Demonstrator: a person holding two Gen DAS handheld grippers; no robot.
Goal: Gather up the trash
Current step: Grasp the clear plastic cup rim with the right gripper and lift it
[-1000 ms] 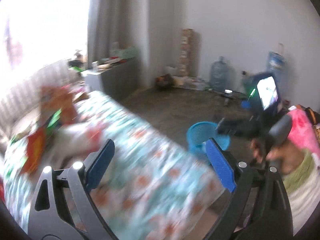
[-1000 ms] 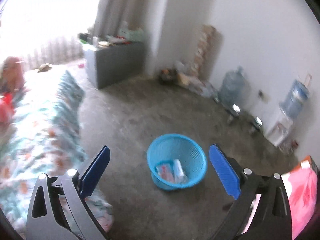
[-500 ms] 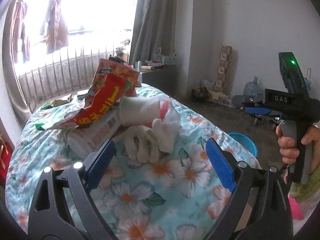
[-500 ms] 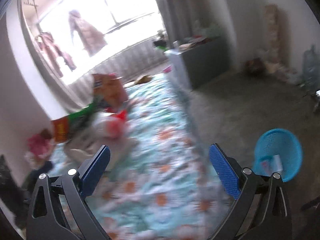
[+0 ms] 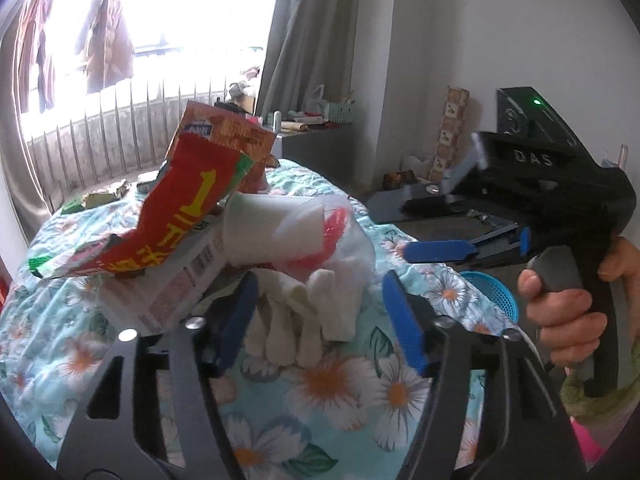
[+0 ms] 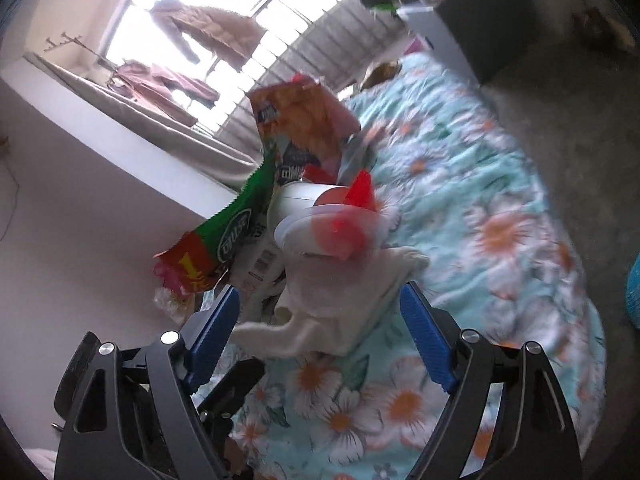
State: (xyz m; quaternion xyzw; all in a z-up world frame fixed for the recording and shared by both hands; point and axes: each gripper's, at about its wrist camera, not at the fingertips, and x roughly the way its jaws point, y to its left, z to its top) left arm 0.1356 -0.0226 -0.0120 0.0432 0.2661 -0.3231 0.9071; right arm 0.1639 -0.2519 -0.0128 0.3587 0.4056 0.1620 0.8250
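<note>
A heap of trash is seen on the bed (image 5: 348, 396) with the teal flowered cover: a red and yellow crinkled snack wrapper (image 5: 172, 232), an orange printed snack bag (image 6: 304, 120) standing behind it, a white paper cup (image 5: 256, 232) lying on its side, and a white cloth glove (image 5: 304, 316) in front, nearest the bed's near edge. The left gripper (image 5: 320, 320) is closing, its blue fingers (image 5: 236, 316) either side of the glove, not yet pressed on it. The right gripper (image 6: 320, 336) is also narrowing, the glove lying between its fingers, ungripped. A round blue plastic basket (image 5: 492, 292) stands on the floor beyond the bed's right edge.
</note>
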